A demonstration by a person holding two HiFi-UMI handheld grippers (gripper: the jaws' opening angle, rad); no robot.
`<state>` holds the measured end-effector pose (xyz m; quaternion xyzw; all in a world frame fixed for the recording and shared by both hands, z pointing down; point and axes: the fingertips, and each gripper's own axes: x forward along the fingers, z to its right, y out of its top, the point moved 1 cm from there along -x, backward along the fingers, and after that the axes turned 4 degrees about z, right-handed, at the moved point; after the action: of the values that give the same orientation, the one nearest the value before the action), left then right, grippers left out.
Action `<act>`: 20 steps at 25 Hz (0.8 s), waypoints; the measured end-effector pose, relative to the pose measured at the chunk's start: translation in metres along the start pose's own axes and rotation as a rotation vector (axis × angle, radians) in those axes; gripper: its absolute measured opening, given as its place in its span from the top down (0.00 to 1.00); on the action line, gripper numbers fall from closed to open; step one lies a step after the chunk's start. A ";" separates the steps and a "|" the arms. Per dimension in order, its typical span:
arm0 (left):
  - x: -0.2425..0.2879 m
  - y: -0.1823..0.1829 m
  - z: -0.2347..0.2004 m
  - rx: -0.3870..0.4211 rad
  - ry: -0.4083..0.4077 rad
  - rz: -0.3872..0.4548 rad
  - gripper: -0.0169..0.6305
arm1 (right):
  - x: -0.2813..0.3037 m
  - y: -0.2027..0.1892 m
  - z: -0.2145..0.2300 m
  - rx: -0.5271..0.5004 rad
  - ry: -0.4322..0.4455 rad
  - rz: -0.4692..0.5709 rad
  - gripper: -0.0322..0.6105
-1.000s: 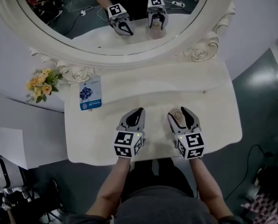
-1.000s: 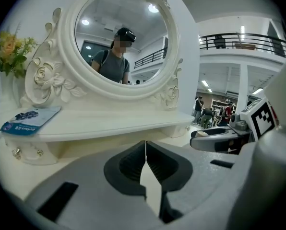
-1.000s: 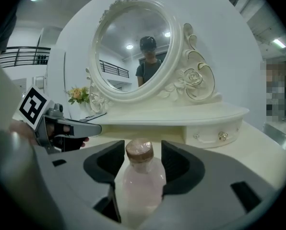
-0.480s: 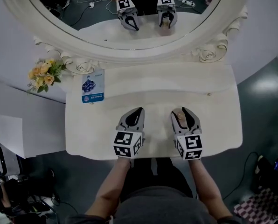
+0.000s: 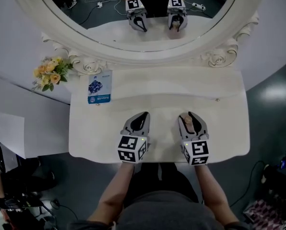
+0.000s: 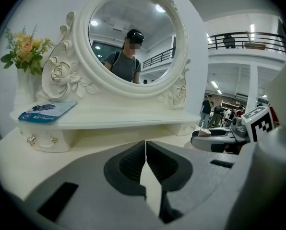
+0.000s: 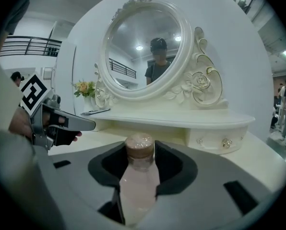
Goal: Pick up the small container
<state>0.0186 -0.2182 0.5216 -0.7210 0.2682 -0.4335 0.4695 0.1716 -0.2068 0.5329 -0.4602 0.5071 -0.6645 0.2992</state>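
Note:
The small container [image 7: 139,153], a clear little bottle with a brownish round cap, stands on the white dressing table [image 5: 104,128] between my right gripper's jaws. It shows as a pinkish spot [image 5: 190,124] in the head view. My right gripper [image 5: 191,117] has just been closing its jaws, and both pads now lie against the bottle's sides. The left gripper [image 5: 140,116] rests a hand's width to the left, jaws shut together with nothing between them [image 6: 145,150].
A raised shelf [image 5: 181,83] runs along the table's back under the oval mirror [image 5: 133,18]. A blue packet [image 5: 99,87] lies on the shelf's left end. Yellow flowers [image 5: 51,71] stand beyond it. A small drawer knob [image 7: 225,142] sits to the right.
The right gripper's jaws have narrowed around the small container. Both grippers stay in about the same spots on the table; the head view has shifted a little.

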 end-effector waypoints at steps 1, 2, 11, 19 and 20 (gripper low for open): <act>-0.001 0.000 0.000 0.000 0.000 0.001 0.96 | 0.000 0.000 0.000 -0.003 -0.004 0.003 0.70; -0.002 0.000 0.000 0.000 0.001 0.003 0.96 | -0.001 0.000 0.000 -0.007 -0.008 0.006 0.70; -0.015 0.005 -0.010 -0.012 0.009 0.023 0.96 | -0.006 0.003 0.001 -0.007 -0.048 0.003 0.73; -0.023 0.010 -0.010 0.001 -0.016 0.042 0.96 | -0.021 0.036 -0.008 -0.021 -0.071 0.080 0.73; -0.024 0.011 -0.009 0.003 -0.020 0.045 0.96 | -0.023 0.041 -0.010 -0.024 -0.074 0.091 0.73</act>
<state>-0.0009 -0.2084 0.5043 -0.7185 0.2789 -0.4160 0.4826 0.1692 -0.1954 0.4865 -0.4644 0.5239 -0.6266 0.3423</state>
